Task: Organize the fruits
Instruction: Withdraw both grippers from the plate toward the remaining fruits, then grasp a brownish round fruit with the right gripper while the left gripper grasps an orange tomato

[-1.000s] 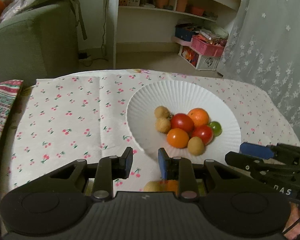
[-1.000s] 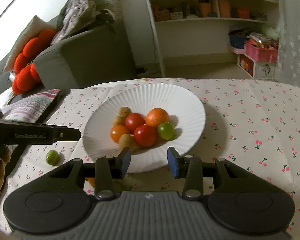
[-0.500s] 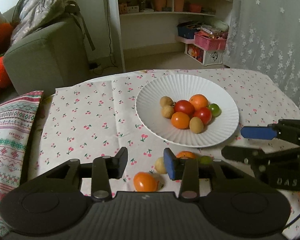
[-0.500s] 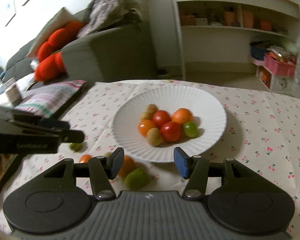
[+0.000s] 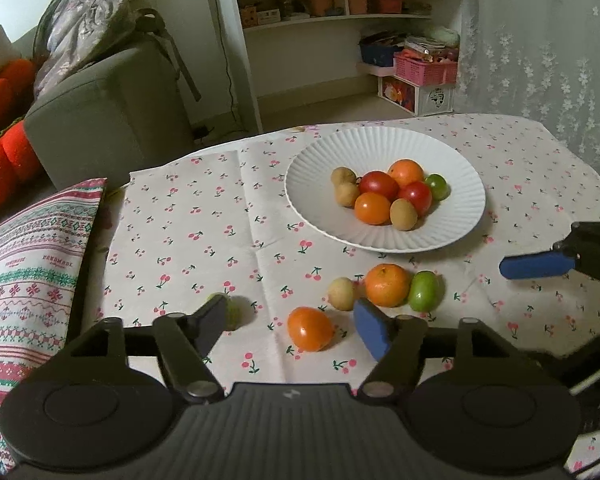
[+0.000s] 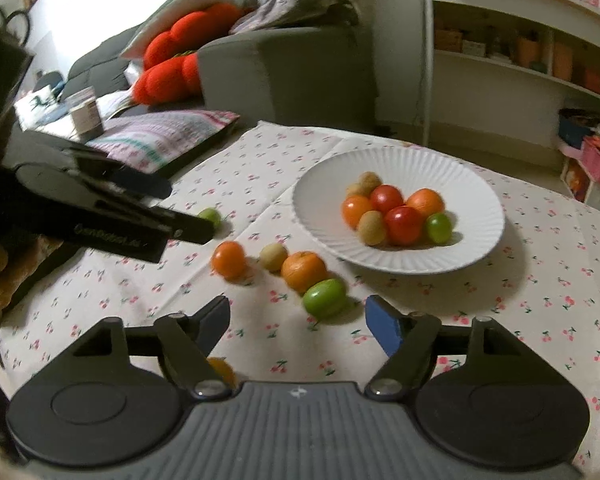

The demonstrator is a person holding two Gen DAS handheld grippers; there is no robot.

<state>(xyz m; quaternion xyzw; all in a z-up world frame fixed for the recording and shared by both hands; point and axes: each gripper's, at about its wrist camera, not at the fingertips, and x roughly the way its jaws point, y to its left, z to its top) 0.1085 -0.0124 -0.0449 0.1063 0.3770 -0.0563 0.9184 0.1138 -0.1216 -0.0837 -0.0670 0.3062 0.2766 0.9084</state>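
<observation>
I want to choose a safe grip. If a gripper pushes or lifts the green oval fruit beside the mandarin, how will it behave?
The green oval fruit looks smooth and rounded, so a push would probably roll it. It touches the mandarin, which may get nudged. Its glossy skin could slip between flat pads, so a centred grip seems wise.

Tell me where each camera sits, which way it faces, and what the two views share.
Left wrist: on the left tool, looking forward and down over the tablecloth toward the plate; the right tool enters at right.
Right wrist: on the right tool, facing the plate; the left tool enters at left.
Shared: plate, loose orange, sofa, shelf.
</observation>
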